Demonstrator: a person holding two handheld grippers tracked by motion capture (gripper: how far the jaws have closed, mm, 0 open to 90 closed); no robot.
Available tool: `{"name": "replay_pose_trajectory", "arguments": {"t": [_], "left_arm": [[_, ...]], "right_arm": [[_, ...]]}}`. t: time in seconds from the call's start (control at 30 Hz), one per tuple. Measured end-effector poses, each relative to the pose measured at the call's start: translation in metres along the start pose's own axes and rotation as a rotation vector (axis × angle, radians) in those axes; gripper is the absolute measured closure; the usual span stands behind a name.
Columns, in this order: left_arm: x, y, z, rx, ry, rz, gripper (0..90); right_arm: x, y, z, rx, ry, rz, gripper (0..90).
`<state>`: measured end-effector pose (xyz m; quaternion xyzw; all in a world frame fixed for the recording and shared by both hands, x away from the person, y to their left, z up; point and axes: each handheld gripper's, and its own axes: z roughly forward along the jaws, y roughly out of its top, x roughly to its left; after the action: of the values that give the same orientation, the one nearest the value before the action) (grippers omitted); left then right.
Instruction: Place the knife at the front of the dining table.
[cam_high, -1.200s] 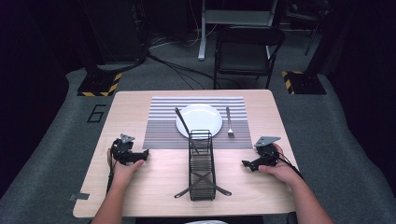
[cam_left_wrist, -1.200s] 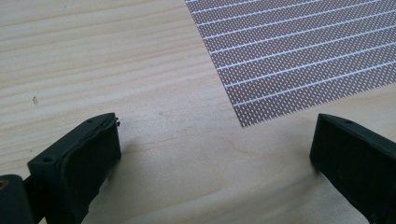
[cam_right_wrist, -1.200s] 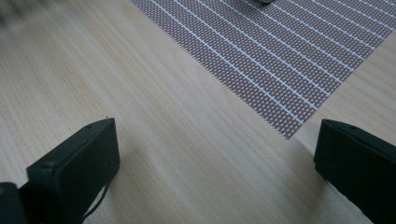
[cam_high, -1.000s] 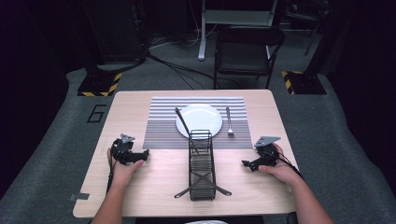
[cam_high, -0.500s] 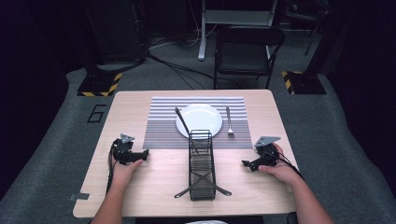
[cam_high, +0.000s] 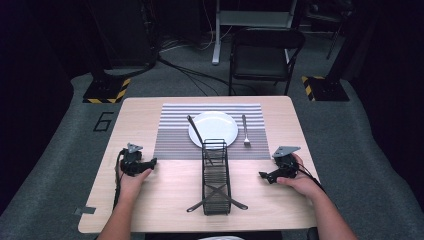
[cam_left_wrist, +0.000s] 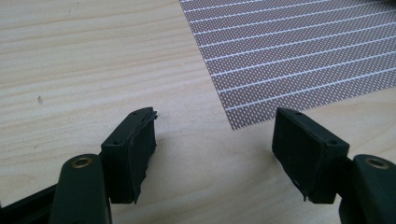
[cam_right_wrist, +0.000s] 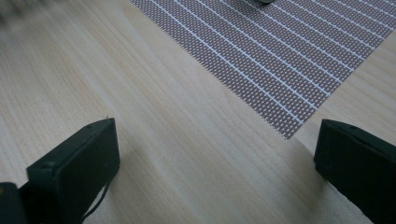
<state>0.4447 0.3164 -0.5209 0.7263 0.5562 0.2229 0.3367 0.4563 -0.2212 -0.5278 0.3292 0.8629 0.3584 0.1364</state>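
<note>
The left gripper has just been narrowing its jaws, which stand partly open with nothing but bare surface between them. I judge this a test squeeze before a reach. The right gripper keeps its jaws wide and empty. The wire caddy sits at 6 o'clock from the plate, between both grippers, its long axis running 12 to 6. The fork at the plate's 3 o'clock lies alike, tines toward 6.
</note>
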Motion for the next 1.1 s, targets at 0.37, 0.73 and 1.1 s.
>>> {"name": "replay_pose_trajectory", "arguments": {"t": [0.37,0.73,1.1], "left_arm": [[-0.016,0.007,-0.011,-0.013,-0.018,-0.025,36.3],[-0.024,0.021,-0.027,-0.029,-0.044,-0.01,36.5],[-0.036,0.035,-0.041,-0.008,-0.081,0.007,42.0]], "right_arm": [[0.0,0.0,0.0,0.0,0.0,0.0,0.0],[0.0,0.0,0.0,0.001,0.0,-0.003,0.0],[0.0,0.0,0.0,0.002,0.0,-0.007,0.0]]}}
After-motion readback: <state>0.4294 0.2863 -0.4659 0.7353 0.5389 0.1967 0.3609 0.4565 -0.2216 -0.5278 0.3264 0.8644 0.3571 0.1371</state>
